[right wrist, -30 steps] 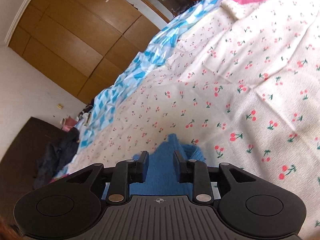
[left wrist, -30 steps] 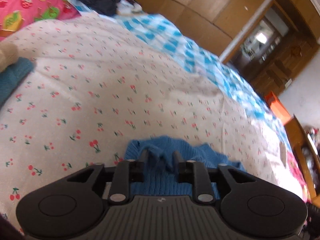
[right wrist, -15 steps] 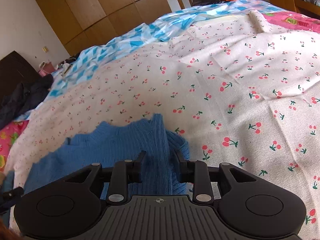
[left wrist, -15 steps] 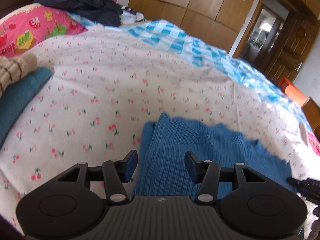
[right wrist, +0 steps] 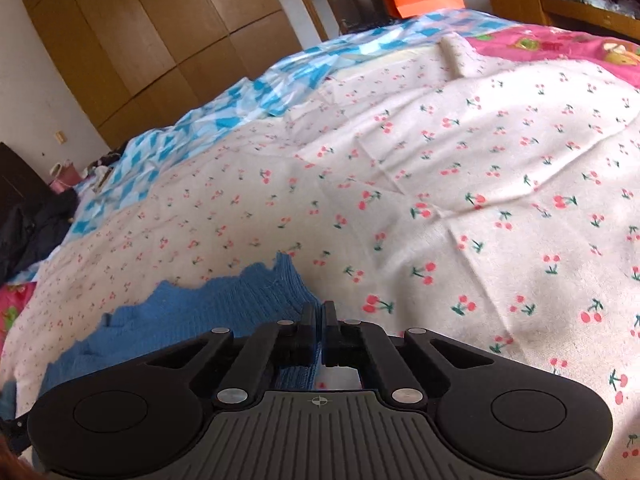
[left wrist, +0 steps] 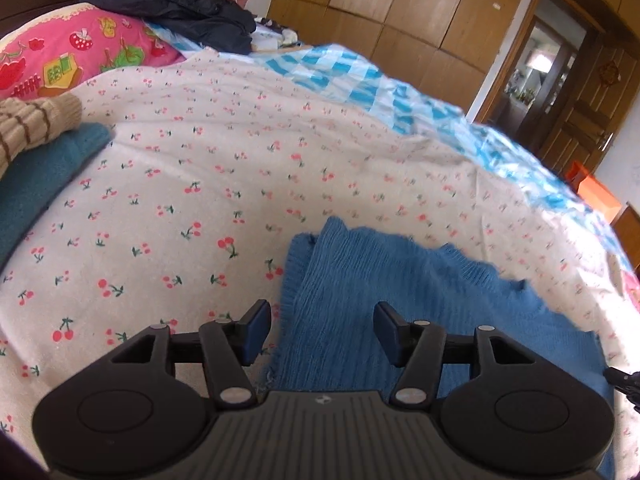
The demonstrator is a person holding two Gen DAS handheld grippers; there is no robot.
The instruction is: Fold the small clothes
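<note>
Left wrist view: the left gripper (left wrist: 322,330) hangs over a blue knit garment (left wrist: 384,292) that lies on the cherry-print bedspread (left wrist: 200,184), its jaws apart with nothing pinched between them; they have just been opening, and a second ago the same jaws were bunched into a raised clump of that blue knit. The garment now lies spread and flat beneath them, its ribbed edge doubled over at the side toward the pink pillow (left wrist: 76,60), which suggests the left side has been laid down and let go. Right wrist view: the right gripper (right wrist: 319,330) has just been closing and now stands clamped on the garment's edge (right wrist: 224,304), the blue knit caught between the two pads, where half a second back the jaws were merely straddling the fabric. The garment sits close in front of both grippers, well short of the blue-and-white checked sheet (left wrist: 360,80) along the far edge of the bed. A folded teal knit (left wrist: 44,168) with a striped beige piece (left wrist: 32,124) on top waits at the bedspread's left edge, likely the finished pile. With one side released and the other newly gripped, the next fold probably falls to the right hand, carrying its edge across the garment; the loose knit could sag or drag crooked as it goes.
</note>
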